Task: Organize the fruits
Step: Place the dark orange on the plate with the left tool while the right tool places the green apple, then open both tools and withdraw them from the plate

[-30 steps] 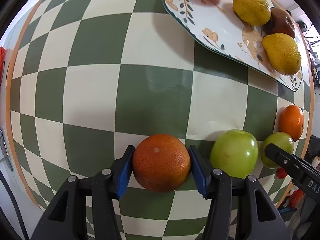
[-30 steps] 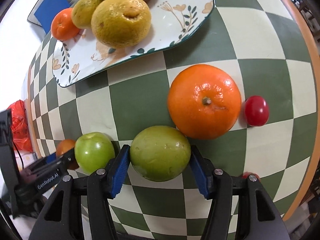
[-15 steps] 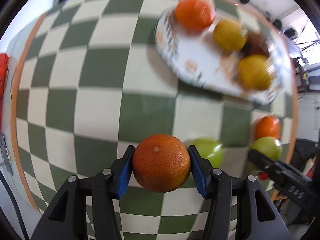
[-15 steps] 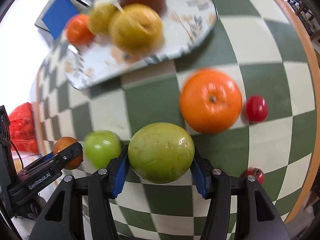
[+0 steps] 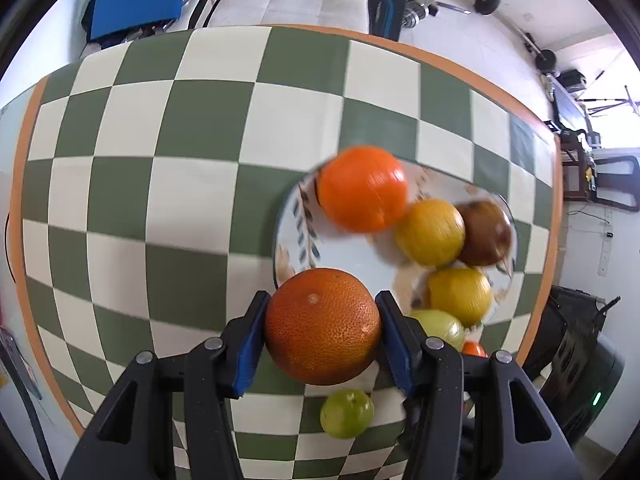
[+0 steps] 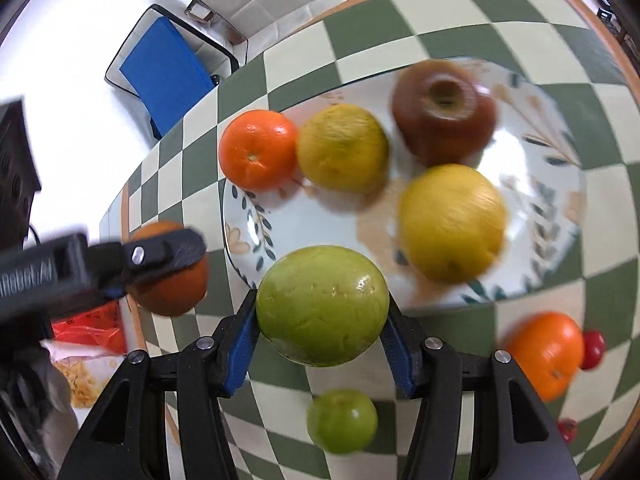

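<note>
I am carrying two fruits to the plate (image 5: 289, 216) at once. My left gripper (image 5: 322, 330) is clamping the dark orange (image 5: 322, 326) over the plate's near left rim; my right gripper (image 6: 320, 312) is clamping the green fruit (image 6: 322, 306) over its near edge. Next, I judge, each one needs a free place among the fruits already there.

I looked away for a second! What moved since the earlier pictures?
Both fruits got lifted off the table and carried toward the plate: the left hand-held gripper brought its dark orange, the right hand-held gripper its big green fruit. Nothing was let go. The plate's four fruits and the small green fruit stayed put.
</note>
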Demonstrator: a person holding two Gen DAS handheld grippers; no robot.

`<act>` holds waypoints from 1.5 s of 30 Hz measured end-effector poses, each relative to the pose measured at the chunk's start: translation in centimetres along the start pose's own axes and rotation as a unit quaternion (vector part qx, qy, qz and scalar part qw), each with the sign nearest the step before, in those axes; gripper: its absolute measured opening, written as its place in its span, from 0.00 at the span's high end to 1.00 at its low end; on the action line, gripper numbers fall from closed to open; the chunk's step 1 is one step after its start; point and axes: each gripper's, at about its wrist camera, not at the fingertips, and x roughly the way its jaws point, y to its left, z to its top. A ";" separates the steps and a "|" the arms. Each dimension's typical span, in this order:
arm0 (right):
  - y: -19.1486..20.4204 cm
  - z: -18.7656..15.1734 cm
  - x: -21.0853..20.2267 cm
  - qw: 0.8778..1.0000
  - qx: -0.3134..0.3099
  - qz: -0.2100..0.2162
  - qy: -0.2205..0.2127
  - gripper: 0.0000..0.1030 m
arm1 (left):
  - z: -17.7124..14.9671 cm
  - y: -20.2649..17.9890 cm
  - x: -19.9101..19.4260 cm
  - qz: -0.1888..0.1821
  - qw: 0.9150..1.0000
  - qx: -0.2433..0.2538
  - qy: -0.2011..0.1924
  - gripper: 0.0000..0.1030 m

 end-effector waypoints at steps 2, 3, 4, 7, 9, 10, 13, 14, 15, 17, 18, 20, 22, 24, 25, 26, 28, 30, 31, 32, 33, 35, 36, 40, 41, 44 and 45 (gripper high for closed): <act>0.8 0.6 1.4 1.000 -0.006 -0.005 0.005 0.43 | 0.8 0.0 0.8 0.002 1.000 0.003 0.012 0.51; 1.0 0.8 2.0 1.000 -0.007 -0.005 0.008 0.43 | 1.2 -0.1 1.2 0.003 1.000 0.004 0.019 0.51; 1.2 1.0 2.5 1.000 -0.008 -0.006 0.013 0.43 | 1.5 -0.2 1.5 0.005 1.000 0.006 0.023 0.51; 1.5 1.4 3.7 1.000 -0.007 -0.012 0.019 0.43 | 1.9 -0.7 2.9 0.012 0.999 0.012 0.039 0.51; 1.4 1.6 4.3 1.000 -0.005 -0.014 0.022 0.43 | 2.0 -0.9 3.4 0.014 0.999 0.019 0.046 0.50; 1.3 1.7 4.4 1.000 -0.002 -0.013 0.023 0.43 | 2.1 -1.0 3.6 0.017 0.998 0.023 0.047 0.50; 1.3 1.9 4.7 1.000 0.002 -0.014 0.024 0.43 | 2.2 -1.1 4.0 0.027 0.998 0.030 0.050 0.50; 1.0 1.8 4.7 1.000 0.004 -0.013 0.026 0.43 | 2.2 -1.2 4.1 0.027 0.998 0.031 0.051 0.50; 0.6 1.9 4.7 0.999 0.006 -0.014 0.028 0.42 | 2.2 -1.3 4.2 0.028 0.998 0.032 0.052 0.50; 0.1 1.8 4.6 0.999 0.009 -0.015 0.033 0.42 | 2.2 -1.3 4.2 0.031 0.998 0.033 0.051 0.50; 0.1 1.9 4.7 0.999 0.010 -0.014 0.032 0.42 | 2.2 -1.3 4.1 0.034 0.998 0.032 0.048 0.50; -0.2 1.7 4.4 0.999 0.008 -0.018 0.033 0.41 | 2.3 -1.2 4.0 0.043 0.998 0.030 0.043 0.48; -0.2 1.5 4.0 0.999 0.009 -0.014 0.034 0.35 | 2.3 -0.8 3.7 0.034 0.998 0.024 0.037 0.34; -0.2 1.3 3.5 0.999 0.010 -0.015 0.033 0.31 | 2.3 -0.4 3.4 0.029 0.999 0.020 0.035 0.20; -0.2 1.1 3.1 0.999 0.009 -0.015 0.032 0.31 | 2.2 -0.2 3.2 0.029 0.999 0.018 0.034 0.20; -0.2 1.0 2.7 0.999 0.007 -0.018 0.030 0.31 | 2.1 -0.1 3.0 0.027 0.999 0.016 0.032 0.20; 0.0 0.9 1.8 0.999 0.002 -0.025 0.025 0.30 | 1.7 0.4 2.5 0.020 0.999 0.009 0.027 0.14; 0.2 0.7 0.7 0.999 -0.007 -0.041 0.015 0.26 | 1.2 1.0 1.8 0.022 1.000 0.003 0.015 0.12; 0.2 0.7 0.1 0.999 -0.011 -0.047 0.010 0.25 | 0.9 1.1 1.6 0.026 1.000 0.004 0.010 0.12; 0.3 0.7 -0.4 0.998 -0.015 -0.057 0.006 0.24 | 0.6 1.2 1.4 0.030 1.000 0.004 0.004 0.12; 0.3 0.7 -0.9 0.997 -0.021 -0.069 0.002 0.22 | 0.2 1.3 1.1 0.036 0.999 0.002 -0.003 0.12; 0.4 0.5 -2.2 0.995 -0.033 -0.089 -0.014 0.22 | -0.8 1.4 0.9 0.039 0.999 -0.002 -0.013 0.11; 0.4 0.5 -2.8 0.995 -0.037 -0.095 -0.019 0.22 | -1.5 1.5 0.8 0.043 0.999 -0.004 -0.020 0.11; 0.1 0.3 -5.0 0.988 -0.063 -0.132 -0.041 0.11 | -3.9 0.9 -0.1 0.069 0.996 0.003 -0.054 0.11; 0.0 0.2 -5.5 0.986 -0.071 -0.143 -0.048 0.11 | -4.4 0.8 -0.4 0.073 0.995 0.004 -0.062 0.11; -0.5 -0.3 -6.9 0.980 -0.088 -0.168 -0.062 0.09 | -6.3 0.3 -1.6 0.096 0.991 0.012 -0.096 0.11; -0.7 -0.5 -7.3 0.978 -0.092 -0.176 -0.067 0.08 | -7.2 -0.1 -2.3 0.105 0.988 0.017 -0.113 0.11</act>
